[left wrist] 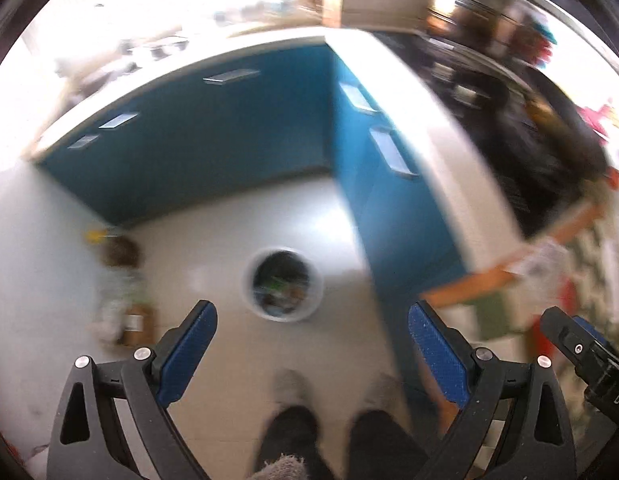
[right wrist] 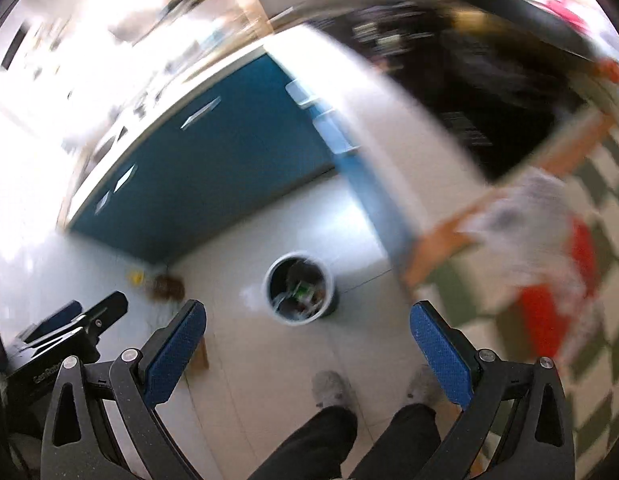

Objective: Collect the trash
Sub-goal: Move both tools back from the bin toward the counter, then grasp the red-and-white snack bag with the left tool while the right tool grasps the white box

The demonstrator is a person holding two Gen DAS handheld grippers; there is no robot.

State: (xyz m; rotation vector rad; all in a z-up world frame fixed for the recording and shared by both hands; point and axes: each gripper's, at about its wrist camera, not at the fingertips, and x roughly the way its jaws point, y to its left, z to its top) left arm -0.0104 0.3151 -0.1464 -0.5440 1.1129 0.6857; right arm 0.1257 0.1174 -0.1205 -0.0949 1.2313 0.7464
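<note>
The trash bin stood on the pale floor, a round white-rimmed pail with a dark jumble of rubbish inside, among it something green; the blur kept me from naming any piece of it. It sat out in the open floor, apart from the blue cabinets that met in a corner behind it, with the white countertop running above their fronts. Toward the wall from the bin, near the foot of the cabinets, lay a small brown clump with a bit of yellow beside it, too smeared to identify. On the other side of the bin, past the cabinet end, a table edge in orange wood carried a crumpled white and red wrapper over a green-and-white checkered cloth. On the near side of the bin stood the person's grey shoes and dark trouser legs. The left gripper hung above the floor with its blue-padded jaws spread wide and nothing between them, the bin showing in the gap. The right gripper hung likewise, jaws released and empty, the bin just beyond its fingers. Each tool showed at the edge of the other's view, so they were side by side.
</note>
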